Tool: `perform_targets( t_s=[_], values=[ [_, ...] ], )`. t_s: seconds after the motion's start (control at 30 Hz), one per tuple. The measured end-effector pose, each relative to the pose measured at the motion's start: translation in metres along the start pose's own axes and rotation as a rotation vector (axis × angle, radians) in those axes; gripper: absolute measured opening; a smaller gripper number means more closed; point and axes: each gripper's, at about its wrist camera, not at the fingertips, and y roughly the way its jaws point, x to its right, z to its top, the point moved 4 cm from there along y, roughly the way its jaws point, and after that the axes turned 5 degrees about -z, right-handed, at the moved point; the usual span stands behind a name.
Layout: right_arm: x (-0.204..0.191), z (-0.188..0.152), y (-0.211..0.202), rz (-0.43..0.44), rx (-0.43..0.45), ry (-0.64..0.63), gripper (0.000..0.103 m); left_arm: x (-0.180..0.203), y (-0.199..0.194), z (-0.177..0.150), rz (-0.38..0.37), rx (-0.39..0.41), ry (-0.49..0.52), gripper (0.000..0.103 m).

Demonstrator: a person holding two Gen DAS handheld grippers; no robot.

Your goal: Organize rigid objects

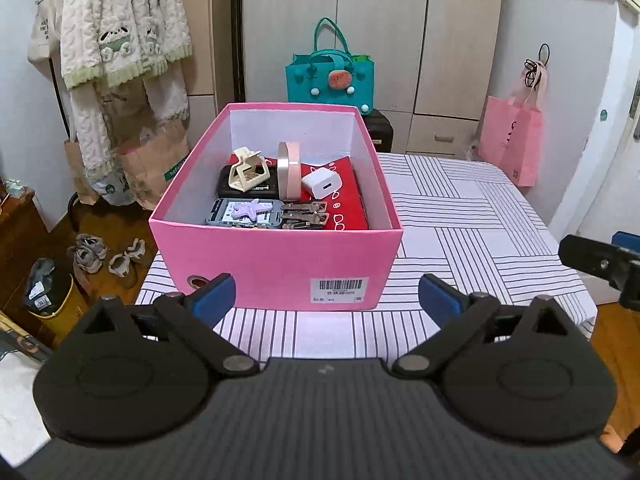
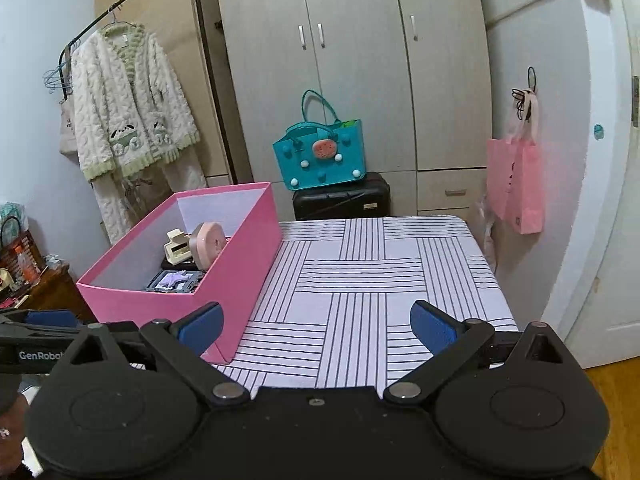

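Note:
A pink box (image 1: pixel 276 268) stands on the striped table (image 1: pixel 460 216). Inside it lie a cream hair claw (image 1: pixel 246 174), a round pink case (image 1: pixel 289 168) on its edge, a white charger cube (image 1: pixel 322 185), keys (image 1: pixel 306 216), a purple star (image 1: pixel 256 209) on a grey device, a black device and a red pouch (image 1: pixel 348 196). My left gripper (image 1: pixel 326 300) hovers open just before the box's front wall, nothing between its blue pads. In the right wrist view the box (image 2: pixel 236 264) sits at the left; my right gripper (image 2: pixel 316 330) is open over bare tablecloth.
A teal bag (image 2: pixel 320 152) rests on a black suitcase (image 2: pixel 342 198) behind the table, in front of a wardrobe. A pink bag (image 2: pixel 518 180) hangs at the right. A clothes rack with a fluffy robe (image 2: pixel 132 108) stands left. Shoes (image 1: pixel 106 258) lie on the floor.

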Motion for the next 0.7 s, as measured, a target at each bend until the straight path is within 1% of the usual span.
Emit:
perform_targets(
  t_s=[0.1, 0.2, 0.43, 0.7],
  values=[
    [0.0011, 0.0001, -0.0024, -0.005, 0.013, -0.002, 0.101, -0.0004, -0.0013, 0.0005, 0.007, 0.012, -0.003, 0.099],
    [-0.0001, -0.0007, -0.0039, -0.019, 0.026, -0.011, 0.101, -0.0009, -0.0017, 0.0, 0.013, 0.023, -0.007, 0.103],
    [0.0001, -0.0027, -0.0051, -0.031, 0.029, -0.011, 0.101, 0.0003, -0.001, -0.0029, 0.03, 0.03, 0.005, 0.103],
    [-0.0008, -0.0041, -0.0055, -0.042, 0.032, -0.015, 0.101, 0.0015, 0.0001, -0.0031, 0.032, 0.027, 0.018, 0.103]
  ],
)
